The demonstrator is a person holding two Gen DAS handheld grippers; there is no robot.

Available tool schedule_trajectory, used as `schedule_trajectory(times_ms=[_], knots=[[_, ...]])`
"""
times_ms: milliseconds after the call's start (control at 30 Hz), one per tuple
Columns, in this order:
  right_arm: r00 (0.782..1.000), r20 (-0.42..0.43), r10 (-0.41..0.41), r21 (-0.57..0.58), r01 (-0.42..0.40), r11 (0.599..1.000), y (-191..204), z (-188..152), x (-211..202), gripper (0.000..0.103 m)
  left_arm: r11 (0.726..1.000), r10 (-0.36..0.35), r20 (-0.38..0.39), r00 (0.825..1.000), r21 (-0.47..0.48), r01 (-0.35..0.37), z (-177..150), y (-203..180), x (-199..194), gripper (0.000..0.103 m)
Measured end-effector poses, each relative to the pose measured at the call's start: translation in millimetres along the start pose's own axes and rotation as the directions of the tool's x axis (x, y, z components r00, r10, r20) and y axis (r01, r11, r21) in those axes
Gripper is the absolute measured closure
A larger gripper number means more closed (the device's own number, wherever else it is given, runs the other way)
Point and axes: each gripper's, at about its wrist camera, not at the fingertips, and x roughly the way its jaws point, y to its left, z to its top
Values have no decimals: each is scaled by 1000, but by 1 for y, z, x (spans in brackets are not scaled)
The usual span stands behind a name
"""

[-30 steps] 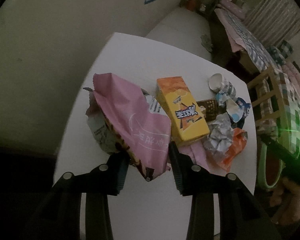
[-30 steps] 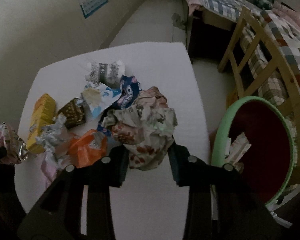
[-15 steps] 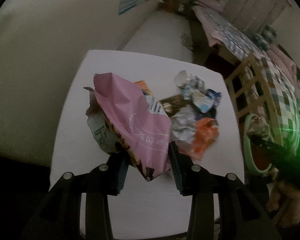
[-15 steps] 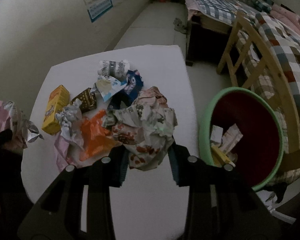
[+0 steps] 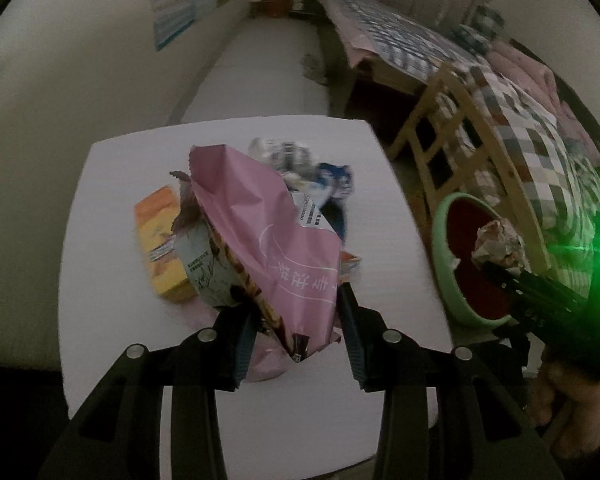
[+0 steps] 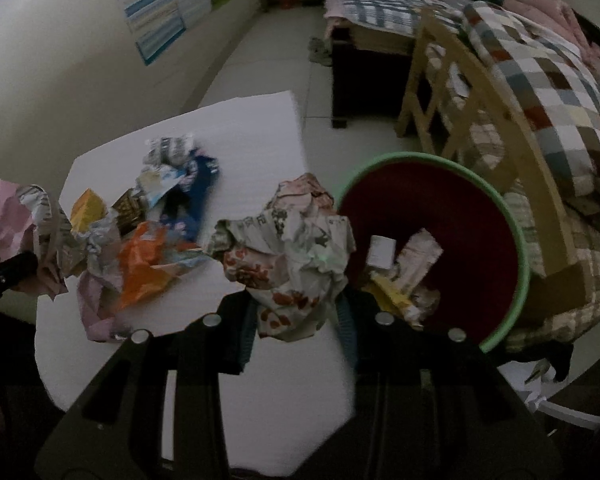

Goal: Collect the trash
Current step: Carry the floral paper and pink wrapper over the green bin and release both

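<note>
Left tongs (image 5: 296,336) pinch a pink snack bag (image 5: 268,240) above the counter (image 5: 108,240), over its scattered wrappers. Right tongs (image 6: 298,328) pinch a crumpled paper wad (image 6: 292,256) at the counter's right edge, just beside the green-rimmed bin (image 6: 516,236) holding some trash.

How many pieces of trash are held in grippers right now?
2. A pink snack bag is clamped in the left gripper over the table. A crumpled paper wad is in the right gripper, beside the green-rimmed bin.
</note>
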Motion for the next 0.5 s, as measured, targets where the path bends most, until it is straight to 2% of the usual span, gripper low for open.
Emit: schedule_trajectory(times_ms=[500], knots=[[999,9,-38,116,37,993,-80,-10,-9,68,988,-65,-25,998,136,68,17,-97,15,67]])
